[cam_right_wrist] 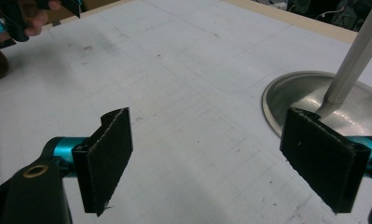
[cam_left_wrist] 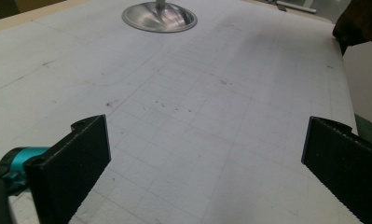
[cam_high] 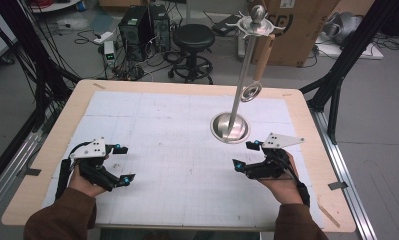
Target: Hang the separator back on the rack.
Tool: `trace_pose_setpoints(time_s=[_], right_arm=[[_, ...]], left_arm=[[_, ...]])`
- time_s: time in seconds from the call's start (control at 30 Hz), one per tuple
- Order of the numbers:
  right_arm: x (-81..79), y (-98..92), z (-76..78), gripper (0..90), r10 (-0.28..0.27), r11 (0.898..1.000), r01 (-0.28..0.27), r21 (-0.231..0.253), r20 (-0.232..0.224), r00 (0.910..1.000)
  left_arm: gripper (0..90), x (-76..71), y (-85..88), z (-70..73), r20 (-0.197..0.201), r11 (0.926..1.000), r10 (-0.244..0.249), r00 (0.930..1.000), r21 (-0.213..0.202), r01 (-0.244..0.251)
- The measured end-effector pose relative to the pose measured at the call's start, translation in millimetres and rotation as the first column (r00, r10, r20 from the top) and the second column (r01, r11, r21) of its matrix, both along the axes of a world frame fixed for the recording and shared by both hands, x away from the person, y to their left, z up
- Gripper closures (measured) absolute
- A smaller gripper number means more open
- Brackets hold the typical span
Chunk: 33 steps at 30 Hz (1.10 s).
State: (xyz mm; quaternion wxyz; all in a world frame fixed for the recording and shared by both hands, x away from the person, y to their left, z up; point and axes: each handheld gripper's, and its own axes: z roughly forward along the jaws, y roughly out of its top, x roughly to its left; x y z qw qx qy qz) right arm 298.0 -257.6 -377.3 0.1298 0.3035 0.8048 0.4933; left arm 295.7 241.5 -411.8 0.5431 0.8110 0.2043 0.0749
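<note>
A metal stand rises on a slanting pole (cam_high: 242, 75) from a round steel base (cam_high: 230, 127) on the white gridded mat (cam_high: 177, 145). From its hooked top hangs a utensil with a wooden handle (cam_high: 263, 57) and a metal ring end (cam_high: 250, 92). My left gripper (cam_high: 125, 164) rests low at the mat's left, open and empty; in its own view (cam_left_wrist: 207, 158) the base (cam_left_wrist: 159, 17) lies far ahead. My right gripper (cam_high: 244, 155) is open just in front of the base, with nothing between its jaws (cam_right_wrist: 207, 158). The base (cam_right_wrist: 309, 98) and pole (cam_right_wrist: 356, 56) stand close behind its right jaw.
The wooden table edge (cam_high: 307, 130) frames the mat. Beyond the table stand a black stool (cam_high: 193, 37), computer towers (cam_high: 137, 25) and a cardboard box (cam_high: 297, 30). A dark frame leg (cam_high: 337, 85) rises at the right. The other hand's sleeve (cam_left_wrist: 361, 21) shows in the left gripper view.
</note>
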Motion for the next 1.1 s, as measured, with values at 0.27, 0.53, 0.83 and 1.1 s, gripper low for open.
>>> trace_pose_setpoints(time_s=[0.27,0.53,0.83,1.1], right_arm=[[1.3,3.6,-1.7,15.8,0.004,1.0,-0.004,-0.012,-0.008,1.0],[1.3,3.0,-2.5,15.9,0.005,1.0,-0.006,-0.011,-0.007,1.0],[2.0,1.8,-4.3,15.9,0.002,1.0,-0.002,-0.01,-0.014,0.9999],[3.1,2.6,-4.9,15.9,0.005,1.0,-0.005,-0.013,-0.014,0.9999]], left_arm=[[1.6,-0.8,0.0,0.5,0.002,0.9999,-0.008,1.0,-0.008,0.008],[1.6,-0.7,0.1,0.2,0.0,0.9999,-0.005,1.0,-0.009,0.005],[1.6,-0.7,0.3,0.3,0.003,1.0,-0.005,1.0,-0.005,0.005],[1.7,-0.9,0.3,0.3,0.0,1.0,-0.003,1.0,-0.01,0.003]])
